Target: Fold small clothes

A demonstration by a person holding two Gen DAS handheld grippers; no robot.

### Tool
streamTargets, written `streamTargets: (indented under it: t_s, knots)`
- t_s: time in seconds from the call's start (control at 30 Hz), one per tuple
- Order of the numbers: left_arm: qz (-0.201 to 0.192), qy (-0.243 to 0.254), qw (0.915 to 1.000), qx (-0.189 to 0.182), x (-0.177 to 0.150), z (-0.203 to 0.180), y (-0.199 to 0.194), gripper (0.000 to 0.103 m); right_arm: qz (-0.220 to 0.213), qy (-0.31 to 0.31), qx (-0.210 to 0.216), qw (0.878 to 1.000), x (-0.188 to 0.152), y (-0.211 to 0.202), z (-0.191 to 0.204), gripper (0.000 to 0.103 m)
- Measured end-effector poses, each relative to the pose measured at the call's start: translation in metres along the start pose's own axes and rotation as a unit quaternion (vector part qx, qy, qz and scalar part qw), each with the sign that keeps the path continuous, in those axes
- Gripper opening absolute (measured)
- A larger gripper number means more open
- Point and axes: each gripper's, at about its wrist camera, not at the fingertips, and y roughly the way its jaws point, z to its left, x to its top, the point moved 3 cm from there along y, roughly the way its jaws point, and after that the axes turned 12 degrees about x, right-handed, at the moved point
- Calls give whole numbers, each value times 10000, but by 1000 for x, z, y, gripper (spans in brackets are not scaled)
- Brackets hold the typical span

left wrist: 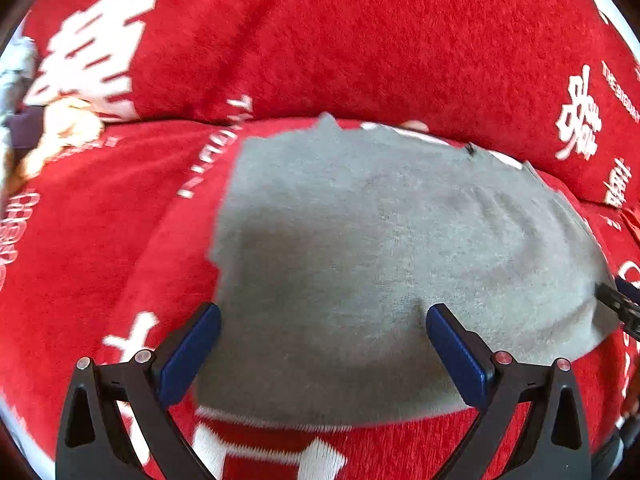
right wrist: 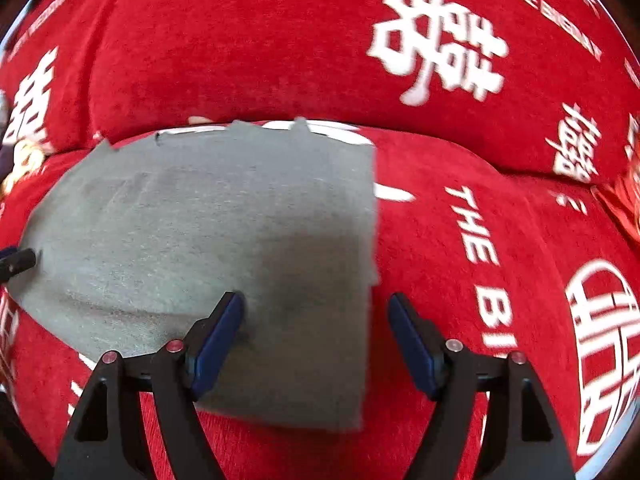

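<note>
The grey garment (left wrist: 360,264) lies flat on the red sofa cover (left wrist: 360,40) — under both wide-spread, empty grippers: left gripper (left wrist: 324,344) over its left edge (right gripper (right wrist: 316,336) straddles the right edge).

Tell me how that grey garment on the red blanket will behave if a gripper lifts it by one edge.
The grey garment lies flat and thin with soft ripples, so it will probably droop rather than hold shape. It looks light. The fuzzy red blanket beneath may grip it, so pushing would likely bunch it.
</note>
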Motion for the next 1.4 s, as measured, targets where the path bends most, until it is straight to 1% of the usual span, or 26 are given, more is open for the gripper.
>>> streamTargets:
  t_s: [0.07,0.13,0.17,0.27,0.3,0.33,0.37,0.47,0.53,0.6,0.67,0.73,0.77,0.8,0.83,0.9,1.03,1.1,1.13,1.2,1.23,1.27,1.3,1.33,1.37,1.4]
  knots:
    - [-20,-175,9994,-282,-2,-4,-10,103,-237,-12,235,9994,1,-14,17,78]
    - [48,-286,9986,-447,-6,-13,-14,103,-281,-201,394,9986,-1,-16,41,78]
    - [92,-227,9985,-491,-10,-21,-13,103,-248,-311,457,9982,-5,-14,52,78]
    - [162,3,9996,-235,-24,-35,-4,103,62,-725,415,9965,-19,6,75,78]
    - [195,-1,9997,-142,-29,-34,0,103,131,-753,345,9965,-23,11,74,78]
    - [100,12,9999,-74,-33,-31,0,103,188,-722,296,9968,-28,15,70,78]
    - [19,53,10000,-26,-35,-29,-3,103,68,-622,410,9972,-31,13,62,78]
    - [-68,114,9999,-2,-46,-16,-13,103,15,-424,354,9985,-34,2,41,78]
    - [-108,-14,9999,-1,-51,-1,-18,103,24,-334,323,9989,-34,-4,31,78]
    - [-128,-378,9992,-19,-53,23,-21,103,-22,-257,296,9992,-34,-13,27,78]
    - [-20,-831,9963,-219,-52,47,-15,103,-74,-176,289,9994,-32,-21,28,79]
    - [345,-1377,9875,-693,-51,68,2,103,-87,-155,325,9993,-31,-24,32,79]
    - [307,-1558,9828,-939,-48,75,4,103,-100,-145,373,9992,-30,-26,36,79]
    - [266,-1606,9800,-1143,-45,78,4,103,-104,-137,401,9990,-30,-26,38,79]
    - [342,-1647,9746,-1478,-41,79,7,103,-108,-134,449,9988,-28,-27,42,79]
    - [422,-1837,9603,-2057,-34,79,14,103,-99,-167,529,9984,-23,-26,51,79]
    - [350,-2119,9449,-2472,-22,80,28,103,-47,-275,561,9980,-14,-21,67,79]
    - [251,-2136,9357,-2795,-19,77,31,103,4,-364,540,9979,-8,-18,76,79]
    - [171,-2086,9335,-2912,-19,76,30,103,21,-405,534,9977,-5,-17,79,79]
    - [40,-1986,9328,-3006,-17,73,28,103,83,-573,498,9971,5,-10,92,79]
    - [-3,-1971,9313,-3062,-16,72,26,101,113,-641,500,9966,11,-6,99,79]
    - [-25,-1984,9269,-3185,-15,72,25,94,147,-699,525,9961,17,-1,106,79]
    - [14,-1993,9219,-3322,-15,70,26,74,168,-725,556,9957,22,2,111,79]
    - [135,-2012,9180,-3414,-15,69,30,61,195,-754,616,9951,29,7,119,79]
    - [228,-2067,9185,-3363,-16,69,36,55,228,-784,691,9943,38,14,129,79]
    - [275,-2142,9172,-3347,-16,70,39,44,253,-811,748,9936,44,19,137,79]
